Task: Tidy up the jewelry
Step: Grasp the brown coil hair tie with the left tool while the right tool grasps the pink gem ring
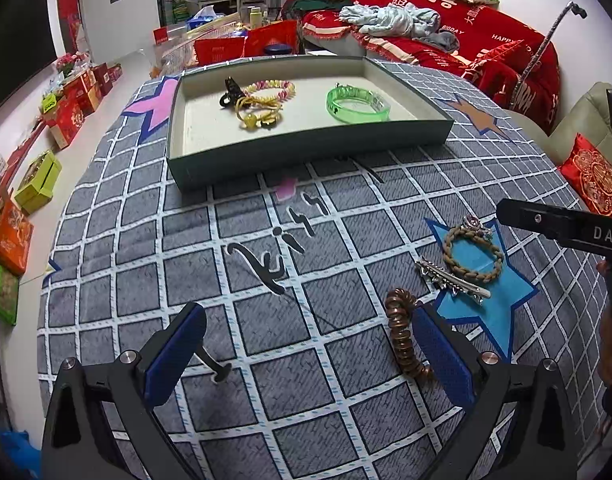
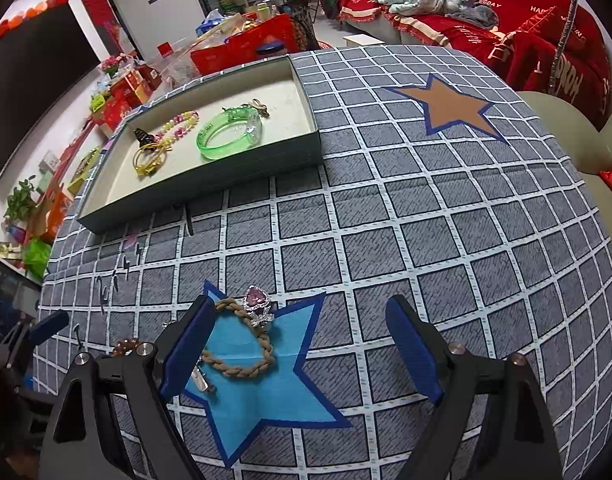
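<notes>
The left tool (image 1: 306,356) hung over the grey checked cloth (image 1: 346,220) on the desk with its blue pads spread wide and nothing between them. A brown coil tie (image 1: 404,334) lay just inside its right pad, close to it; whether they touched could not be told. Beyond it, on the blue star (image 1: 502,312), lay a silver clip (image 1: 452,280) and a braided band (image 1: 472,256) with a pink charm, the clip's end just beside the band. The right tool (image 2: 301,350) was also spread wide and empty, hovering over that star; the band (image 2: 241,360) lay by its left pad, which hid part of it and most of the clip (image 2: 203,380). Further back on the cloth stood the tray (image 1: 306,160), dark green outside and pale inside. In it lay a green bangle (image 1: 358,104), a pink and yellow bead bracelet (image 1: 271,90), a yellow tie (image 1: 257,114) and a black clip (image 1: 230,90), the last three bunched together and the bangle apart from them. A red-covered sofa (image 1: 466,32) stood behind the desk.
</notes>
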Tool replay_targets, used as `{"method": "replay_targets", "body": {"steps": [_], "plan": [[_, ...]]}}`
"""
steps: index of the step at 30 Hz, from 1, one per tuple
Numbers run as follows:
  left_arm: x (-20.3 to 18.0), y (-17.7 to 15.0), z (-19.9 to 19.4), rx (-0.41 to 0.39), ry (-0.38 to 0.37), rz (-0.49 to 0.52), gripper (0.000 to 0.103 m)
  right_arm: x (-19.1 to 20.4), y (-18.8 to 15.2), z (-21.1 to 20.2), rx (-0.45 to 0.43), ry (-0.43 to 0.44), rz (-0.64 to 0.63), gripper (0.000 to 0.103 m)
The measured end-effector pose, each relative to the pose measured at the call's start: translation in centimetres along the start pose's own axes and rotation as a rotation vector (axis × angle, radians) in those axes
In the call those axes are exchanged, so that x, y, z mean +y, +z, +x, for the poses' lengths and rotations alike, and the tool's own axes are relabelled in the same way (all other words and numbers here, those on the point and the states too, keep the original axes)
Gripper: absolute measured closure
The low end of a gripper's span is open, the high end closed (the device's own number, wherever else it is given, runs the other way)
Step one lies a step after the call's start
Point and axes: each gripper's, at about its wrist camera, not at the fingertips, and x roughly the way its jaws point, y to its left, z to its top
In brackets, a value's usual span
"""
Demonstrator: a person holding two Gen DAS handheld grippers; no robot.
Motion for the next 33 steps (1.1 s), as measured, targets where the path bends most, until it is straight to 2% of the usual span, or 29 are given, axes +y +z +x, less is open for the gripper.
{"method": "replay_targets", "body": {"steps": [7, 18, 26, 33], "plan": [[-0.3, -0.2, 0.8, 0.021, 0.027, -0.008, 0.0, 0.5, 0.2, 1.1, -0.015, -0.043, 0.004, 0.015], [-0.6, -0.6, 2.1, 0.049, 0.055, -0.011, 0.0, 2.0, -0.8, 2.3, -0.018, -0.094, -0.066, 0.032], [-1.4, -0.7, 2.0, 0.042, 0.073, 0.026, 0.0, 3.0, -1.1, 2.1, -0.019, -0.058, -0.097, 0.062], [-2.8, -0.7, 1.6, 0.034, 0.046, 0.071, 0.001, 3.3, -1.1, 2.1, -0.001, -0.023, -0.099, 0.076]]}}
